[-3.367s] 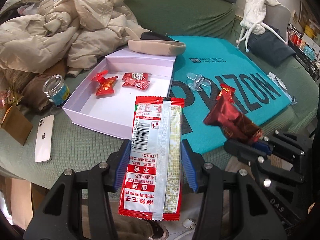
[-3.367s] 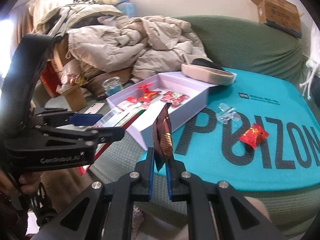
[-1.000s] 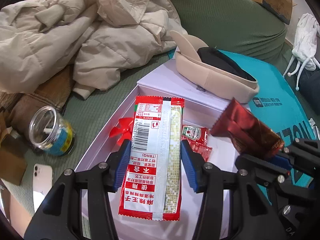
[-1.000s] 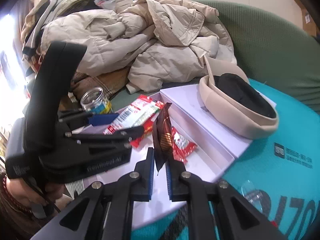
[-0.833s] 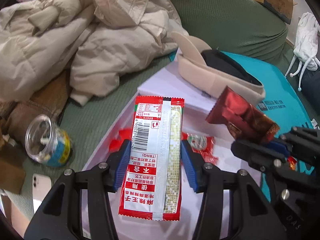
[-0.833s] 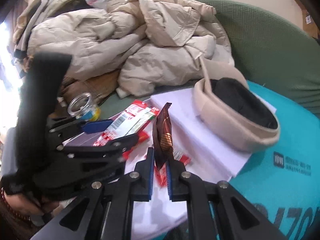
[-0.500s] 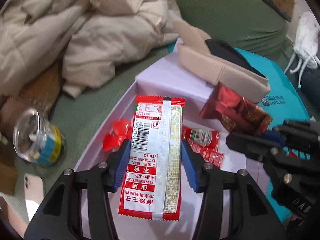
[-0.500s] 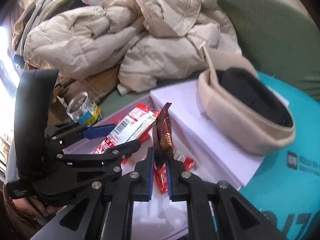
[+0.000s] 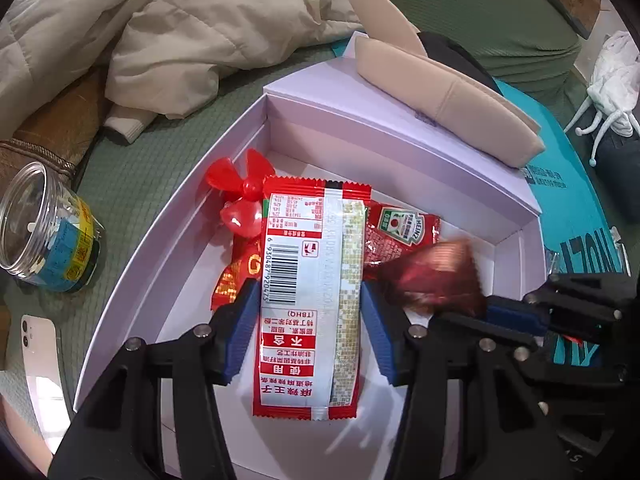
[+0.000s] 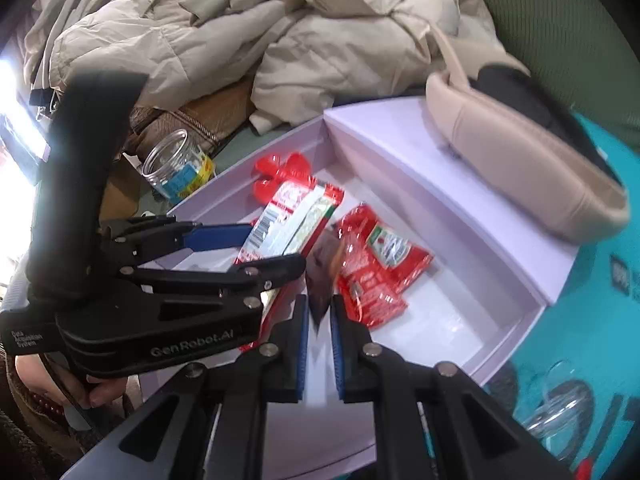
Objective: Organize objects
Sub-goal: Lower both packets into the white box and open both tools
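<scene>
A: Holding both loads over the box (image 9: 404,152), confirm tong states.

B: Left tongs (image 9: 308,336) pinch the long packet (image 9: 308,296) across its width. Right tongs (image 10: 319,344) are pressed together on the dark wrapper (image 10: 322,280). Both items hang above the box floor, not resting on it.

A: Hazards?

B: Crowding. The two tongs stand just beside each other over the box. A release or a withdrawal by either could knock the other's load, or sweep the ketchup sachets (image 9: 400,236) and red candy (image 9: 244,200) already in the box.

A: Others?

B: The packet is long. Dropped tilted, it may lean on the box wall instead of lying flat. The wrapper is gripped by one edge only and appears blurred, so it could fall anywhere near the sachets, or slip early.
</scene>
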